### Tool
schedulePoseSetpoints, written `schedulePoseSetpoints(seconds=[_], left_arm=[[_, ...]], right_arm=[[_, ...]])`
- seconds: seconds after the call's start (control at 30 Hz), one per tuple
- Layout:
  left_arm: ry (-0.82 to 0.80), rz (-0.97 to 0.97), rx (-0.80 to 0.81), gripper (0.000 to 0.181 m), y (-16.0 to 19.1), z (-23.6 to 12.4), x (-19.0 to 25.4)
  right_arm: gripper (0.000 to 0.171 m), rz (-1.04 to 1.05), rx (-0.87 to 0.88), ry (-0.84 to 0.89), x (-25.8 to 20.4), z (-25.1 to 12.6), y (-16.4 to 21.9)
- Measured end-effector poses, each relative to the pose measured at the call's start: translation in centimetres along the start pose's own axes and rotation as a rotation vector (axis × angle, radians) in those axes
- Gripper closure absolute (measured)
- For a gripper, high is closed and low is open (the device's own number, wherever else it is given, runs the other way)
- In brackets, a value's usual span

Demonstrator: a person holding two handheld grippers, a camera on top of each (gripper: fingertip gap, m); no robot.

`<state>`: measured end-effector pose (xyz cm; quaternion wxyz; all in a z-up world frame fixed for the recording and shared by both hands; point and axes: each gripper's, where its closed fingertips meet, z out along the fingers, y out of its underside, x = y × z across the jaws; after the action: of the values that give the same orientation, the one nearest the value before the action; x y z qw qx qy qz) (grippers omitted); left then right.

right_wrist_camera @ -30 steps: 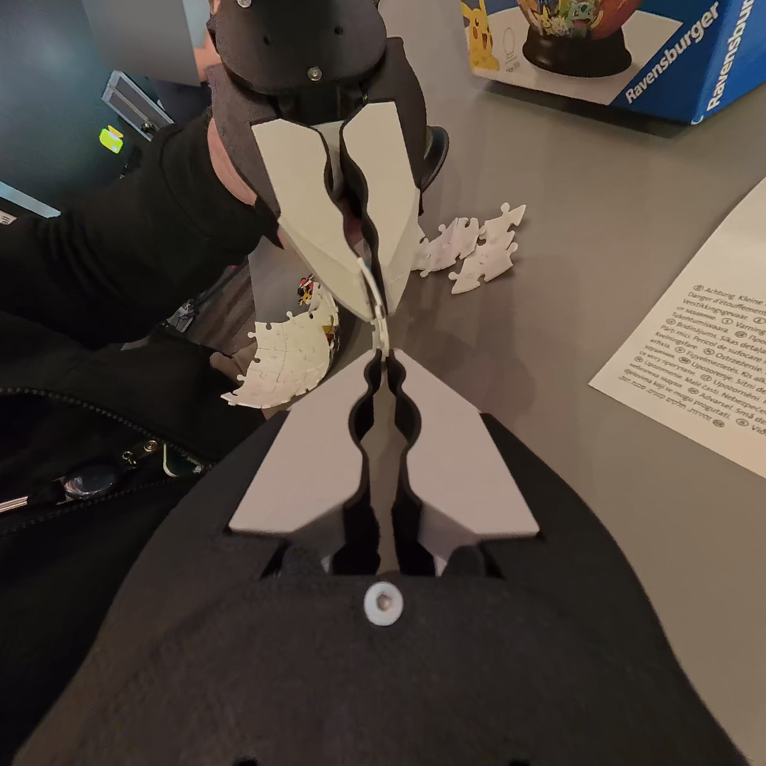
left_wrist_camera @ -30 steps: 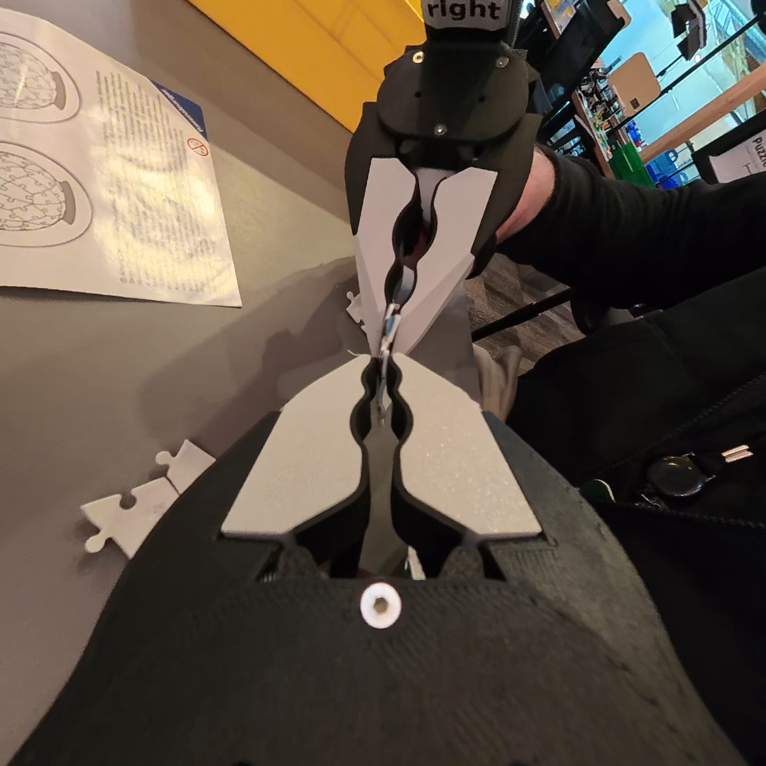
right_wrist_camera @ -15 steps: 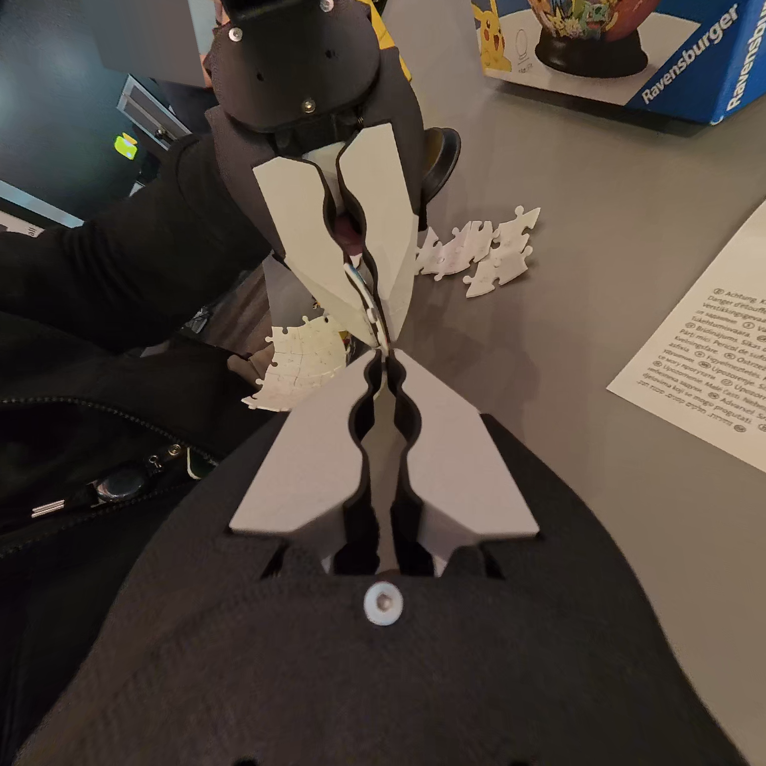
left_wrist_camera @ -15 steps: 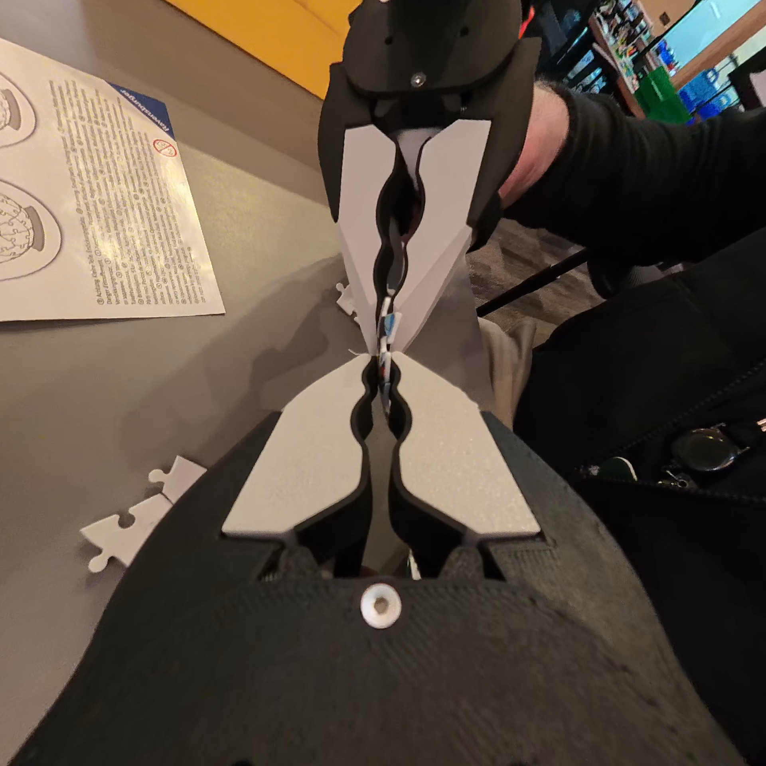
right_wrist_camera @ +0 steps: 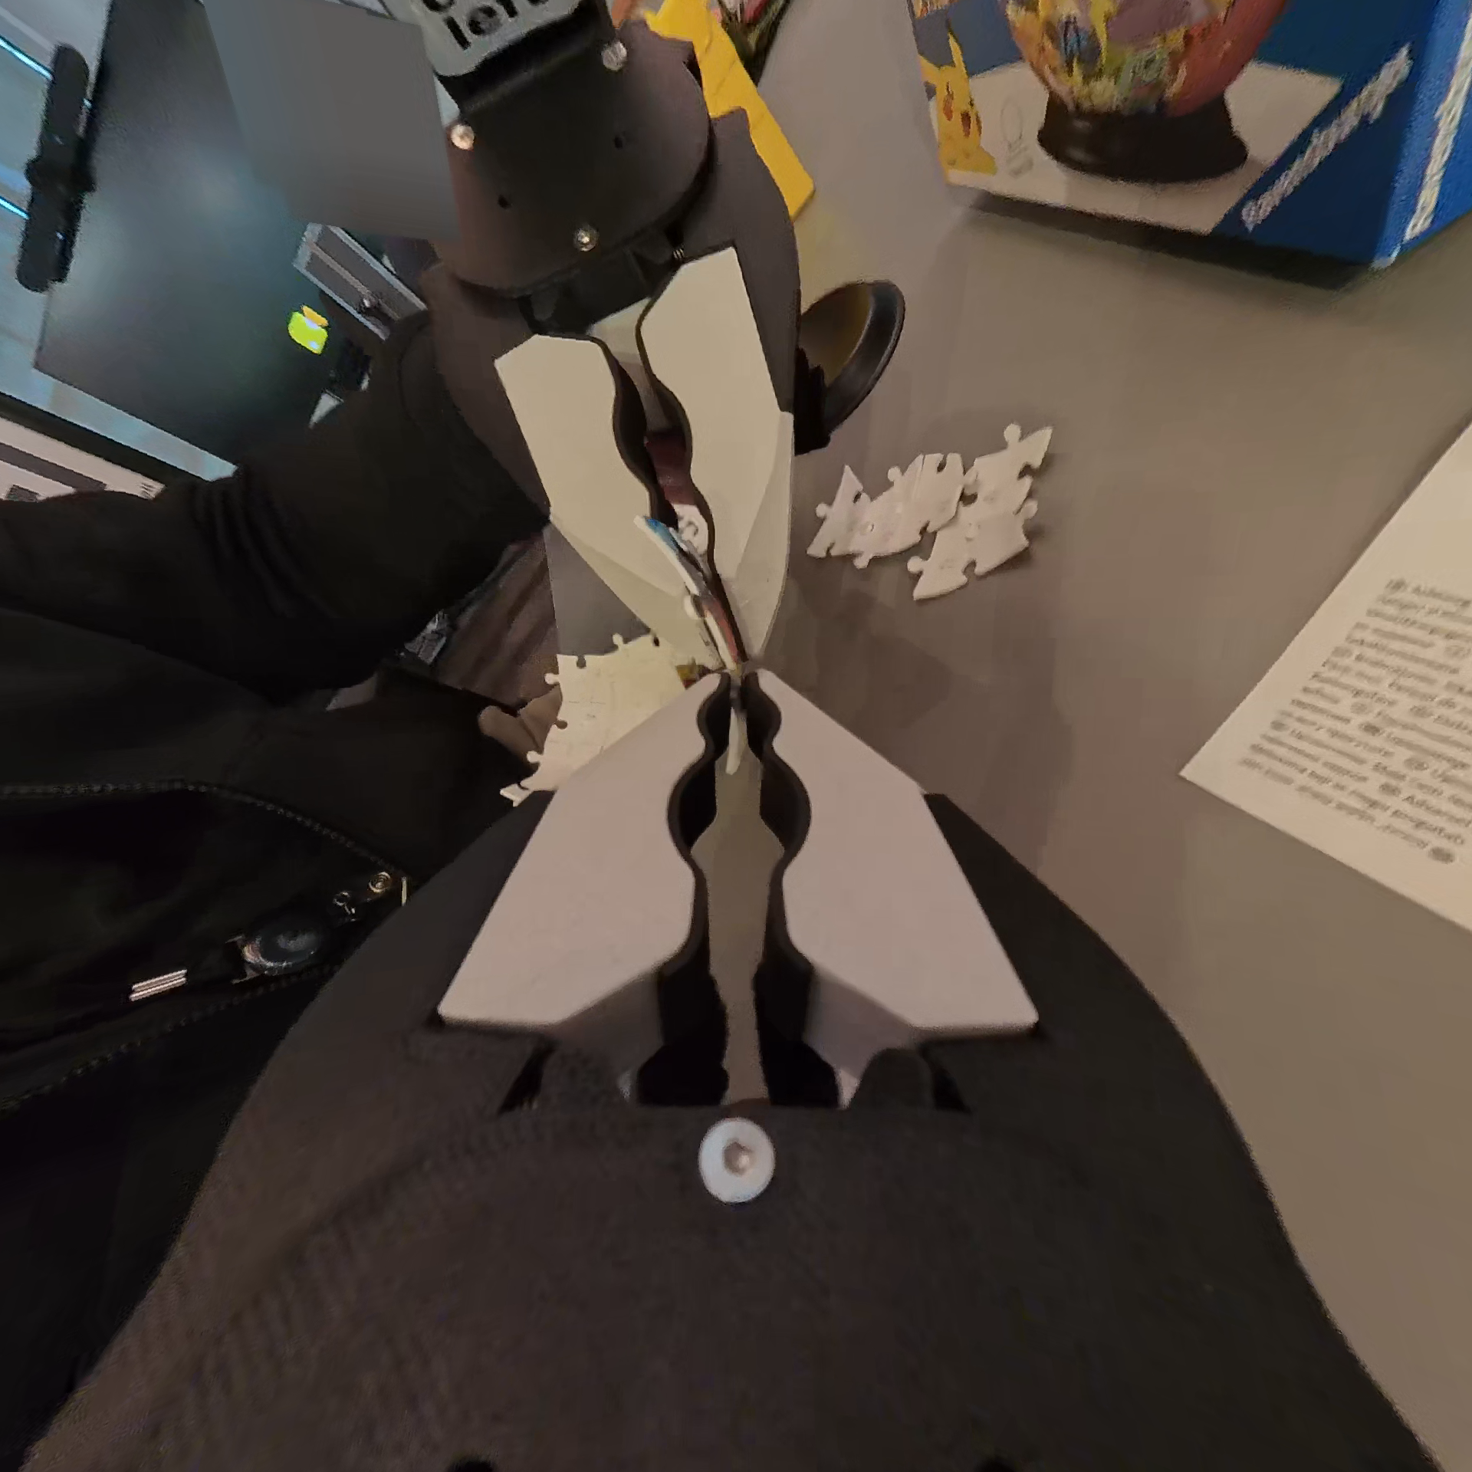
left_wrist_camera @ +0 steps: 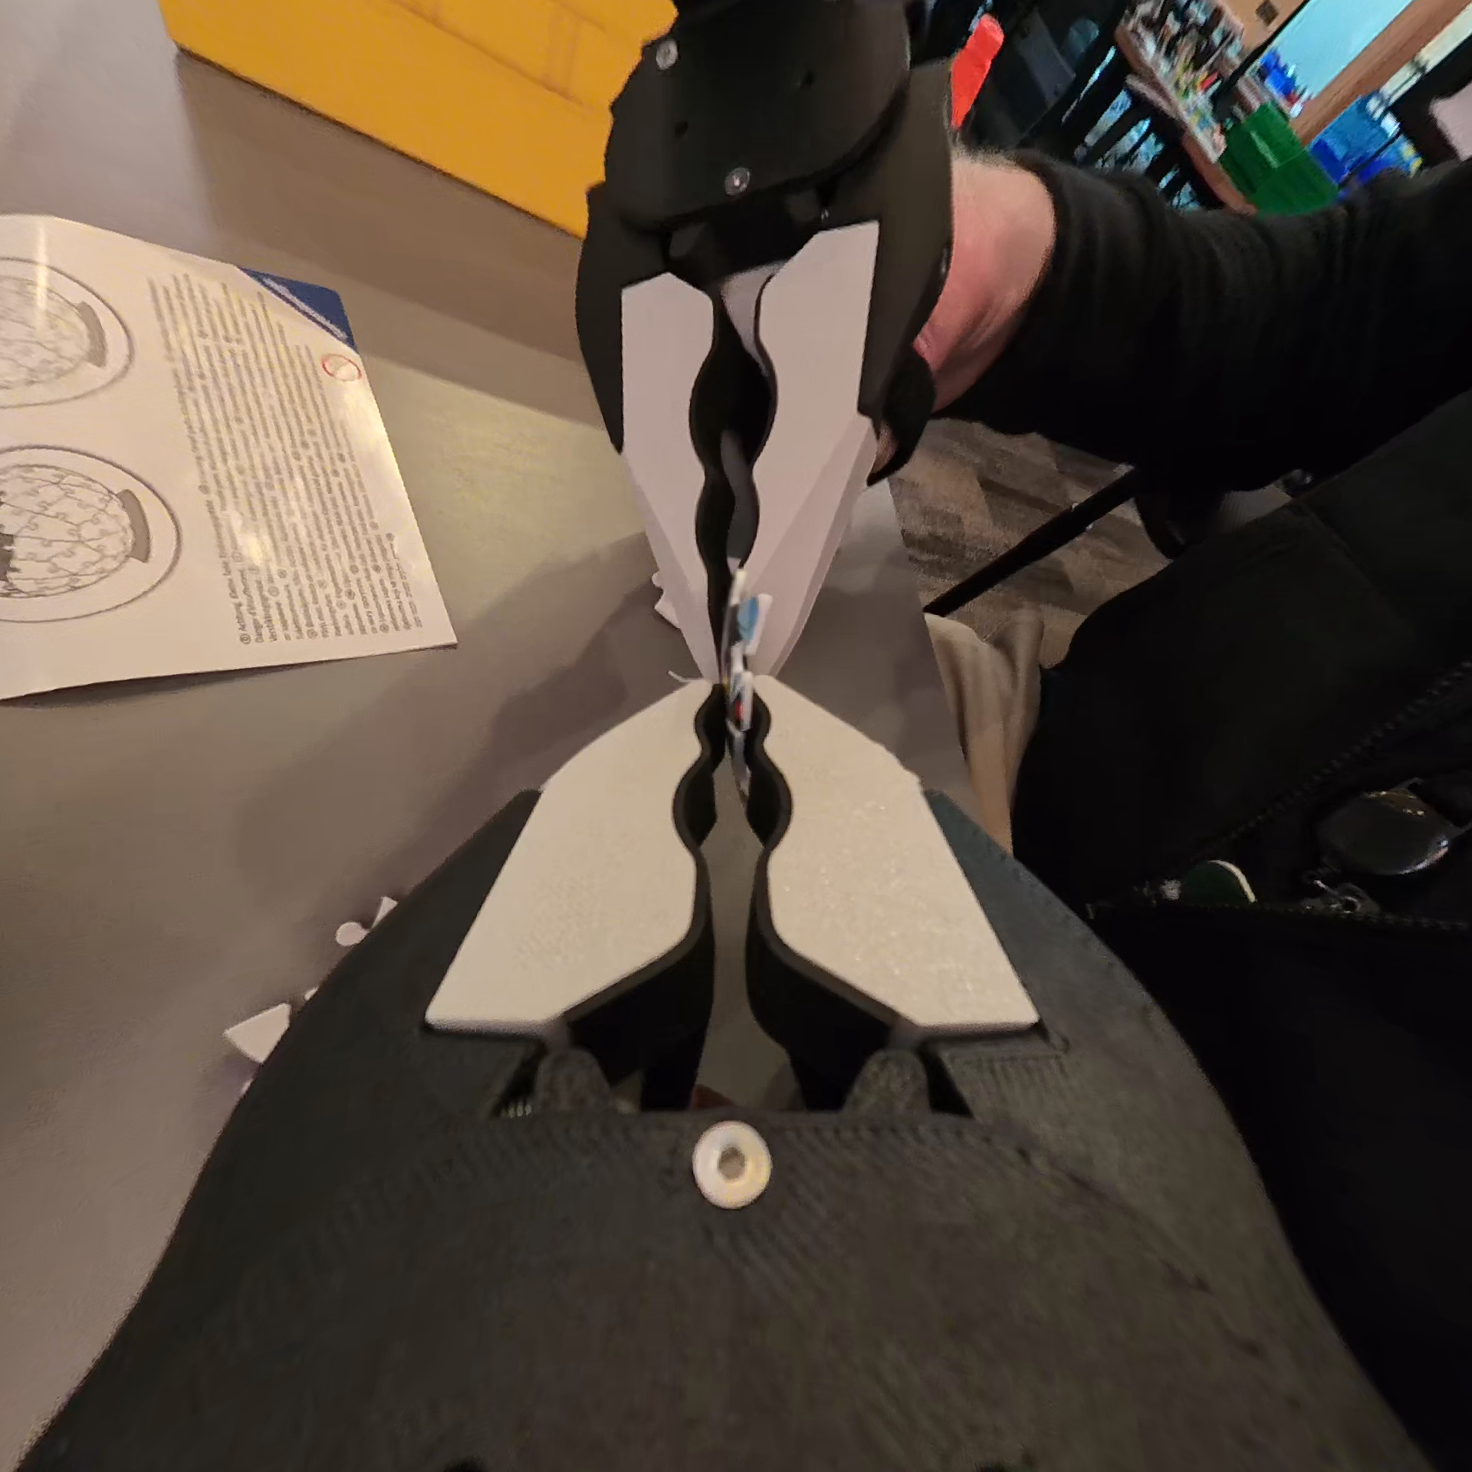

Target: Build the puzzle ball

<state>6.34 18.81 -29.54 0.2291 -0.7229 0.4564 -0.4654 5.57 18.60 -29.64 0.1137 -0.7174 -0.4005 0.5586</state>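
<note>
Your left gripper (left_wrist_camera: 737, 701) and right gripper (right_wrist_camera: 737, 685) | each clamped on a puzzle piece (left_wrist_camera: 741, 709) | tips now touching, closer than a second ago, above the table (left_wrist_camera: 239, 796) | joining appears underway

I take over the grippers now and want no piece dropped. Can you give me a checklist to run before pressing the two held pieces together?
1. Left gripper shut on its puzzle piece: ok.
2. Right gripper shut on its piece: ok.
3. Fingertips of both grippers meet tip to tip: ok.
4. Tab lined up with slot: cannot tell, pieces seen edge-on.
5. Partly built shell within reach below: ok.
6. Spare pieces lie apart on the table: ok.
</note>
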Motion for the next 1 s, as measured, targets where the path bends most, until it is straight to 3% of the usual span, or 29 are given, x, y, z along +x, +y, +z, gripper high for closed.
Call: schedulePoseSetpoints(seconds=[0.33, 0.53, 0.67, 1.0], left_arm=[[0.028, -0.013, 0.021, 0.179, -0.8, -0.8, 0.3], [0.018, -0.034, 0.052, 0.179, -1.0, -0.6, 0.0], [0.016, 0.01, 0.084, 0.177, -1.7, -1.0, 0.1], [0.036, -0.027, 0.182, 0.179, -2.8, -1.7, 0.1]], right_arm=[[0.169, -0.11, 0.083, -0.017, -0.8, -0.5, -1.4], [0.171, -0.188, 0.048, 0.131, -0.3, -0.8, -1.5], [0.17, -0.068, 0.096, 0.029, -0.8, -1.0, -2.1], [0.168, -0.093, 0.128, -0.001, -1.3, -1.3, -2.7]])
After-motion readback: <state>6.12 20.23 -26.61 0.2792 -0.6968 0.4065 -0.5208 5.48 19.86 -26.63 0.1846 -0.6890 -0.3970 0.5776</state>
